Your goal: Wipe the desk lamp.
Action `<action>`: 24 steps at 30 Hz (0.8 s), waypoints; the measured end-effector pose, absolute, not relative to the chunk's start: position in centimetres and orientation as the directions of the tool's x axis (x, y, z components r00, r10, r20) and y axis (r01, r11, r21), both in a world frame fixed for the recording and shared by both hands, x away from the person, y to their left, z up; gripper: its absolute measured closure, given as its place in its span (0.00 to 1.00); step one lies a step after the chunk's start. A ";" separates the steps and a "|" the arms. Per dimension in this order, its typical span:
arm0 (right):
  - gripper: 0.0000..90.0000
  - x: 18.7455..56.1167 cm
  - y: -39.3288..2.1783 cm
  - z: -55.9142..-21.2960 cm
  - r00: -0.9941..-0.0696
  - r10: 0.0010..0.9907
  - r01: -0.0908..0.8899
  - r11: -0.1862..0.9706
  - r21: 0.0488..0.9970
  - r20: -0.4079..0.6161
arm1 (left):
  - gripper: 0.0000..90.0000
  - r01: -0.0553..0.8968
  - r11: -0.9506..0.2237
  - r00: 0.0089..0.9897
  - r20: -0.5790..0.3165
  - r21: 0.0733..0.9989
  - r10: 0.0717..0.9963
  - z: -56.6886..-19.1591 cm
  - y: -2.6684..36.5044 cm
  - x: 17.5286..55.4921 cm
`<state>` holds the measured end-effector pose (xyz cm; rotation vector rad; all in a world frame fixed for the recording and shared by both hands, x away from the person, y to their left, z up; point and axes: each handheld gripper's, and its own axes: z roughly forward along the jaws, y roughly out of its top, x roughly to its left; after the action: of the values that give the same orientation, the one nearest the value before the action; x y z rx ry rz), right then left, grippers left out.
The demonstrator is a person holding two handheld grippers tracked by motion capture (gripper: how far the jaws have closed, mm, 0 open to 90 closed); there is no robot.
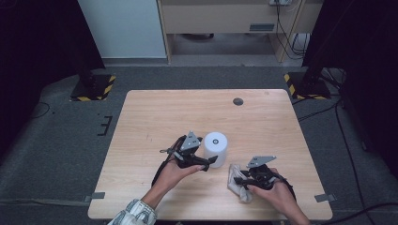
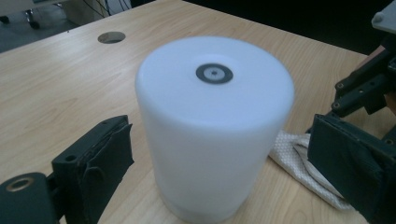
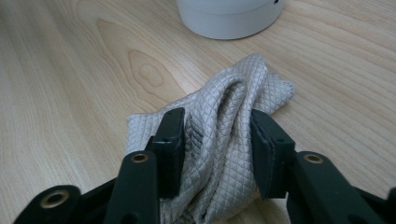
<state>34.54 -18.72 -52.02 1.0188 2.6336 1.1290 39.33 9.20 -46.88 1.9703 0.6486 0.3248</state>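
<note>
A white cylinder (image 1: 215, 147) (image 2: 215, 126) with a small dark ring on its top stands upright on the wooden table (image 1: 187, 112). My left gripper (image 1: 205, 157) (image 2: 219, 135) is open, one jaw on each side of the cylinder, with a gap between each pad and its wall. To the right lies a crumpled pale quilted cloth (image 1: 237, 187) (image 3: 224, 93) (image 2: 299, 158). My right gripper (image 1: 239, 180) (image 3: 217, 121) is shut on a bunched fold of this cloth, both pads pressing into it. The cylinder's base (image 3: 229, 16) stands just beyond the cloth.
A round cable hole (image 1: 238, 101) (image 2: 111, 37) sits near the table's far edge. Grey tape tabs (image 1: 97, 195) (image 1: 324, 197) mark the front corners. Two stands with yellow-black bases (image 1: 91, 86) (image 1: 307, 85) flank the table on the floor.
</note>
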 end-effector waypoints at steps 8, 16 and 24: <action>0.81 34.4 -18.4 -51.8 -0.791 0.596 0.515 0.522 0.679 0.142 | 0.04 0.325 -0.365 0.817 -0.065 0.872 0.573 -47.3 8.0 40.4; 0.77 34.4 -18.5 -51.9 -0.788 0.600 0.512 0.517 0.686 0.137 | 0.06 0.321 -0.356 0.816 -0.066 0.878 0.574 -47.4 7.2 41.1; 0.40 34.0 -18.7 -51.4 -0.769 0.626 0.511 0.476 0.716 0.132 | 0.09 0.316 -0.389 0.822 -0.045 0.865 0.567 -47.1 7.2 41.1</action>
<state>34.00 -18.75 -51.37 0.9966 2.5693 1.1687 41.11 7.25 -47.07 2.0058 0.6532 0.3170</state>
